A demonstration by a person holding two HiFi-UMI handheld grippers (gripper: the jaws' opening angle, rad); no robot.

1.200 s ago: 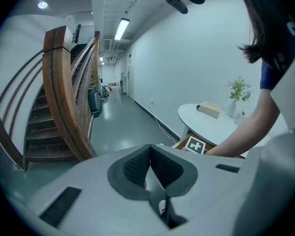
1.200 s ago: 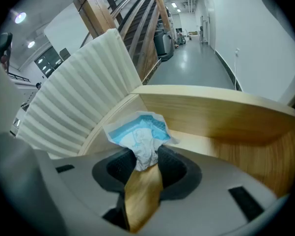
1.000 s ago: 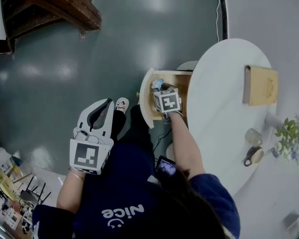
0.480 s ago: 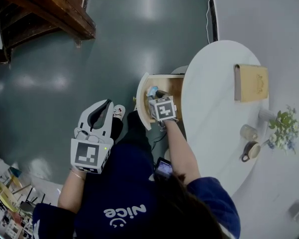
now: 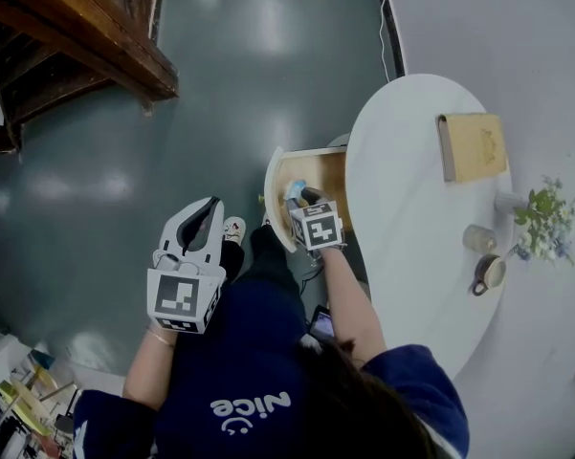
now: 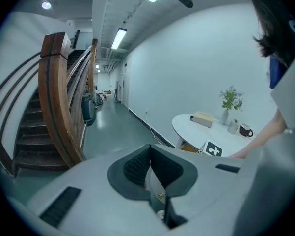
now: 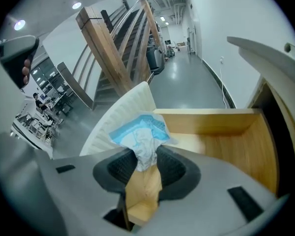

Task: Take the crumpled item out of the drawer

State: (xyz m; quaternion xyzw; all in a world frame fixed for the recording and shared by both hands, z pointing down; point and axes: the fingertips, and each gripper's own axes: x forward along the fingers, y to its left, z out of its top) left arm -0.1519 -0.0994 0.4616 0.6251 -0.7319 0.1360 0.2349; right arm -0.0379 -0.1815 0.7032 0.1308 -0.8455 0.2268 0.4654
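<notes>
The crumpled item [image 7: 140, 136] is a wad of blue and white paper, pinched between the pads of my right gripper [image 7: 146, 165] just above the open wooden drawer [image 7: 235, 146]. In the head view the crumpled item [image 5: 295, 189] pokes out ahead of the right gripper [image 5: 304, 199], over the drawer [image 5: 316, 170] that stands pulled out from under the white oval table [image 5: 421, 208]. My left gripper [image 5: 199, 226] hangs over the floor to the left, away from the drawer. Its jaws are shut with nothing between them, as the left gripper [image 6: 148, 168] view shows.
The drawer's curved white front [image 5: 274, 194] faces the person's knees. On the table stand a tan box [image 5: 472, 145], a plant [image 5: 543, 213], a glass [image 5: 477, 238] and a mug [image 5: 489, 273]. A wooden staircase [image 5: 72, 41] rises at the upper left above the grey floor.
The right gripper, holding the crumpled item, has drawn slightly back toward the person and the drawer's front. The left gripper has stayed where it was.
</notes>
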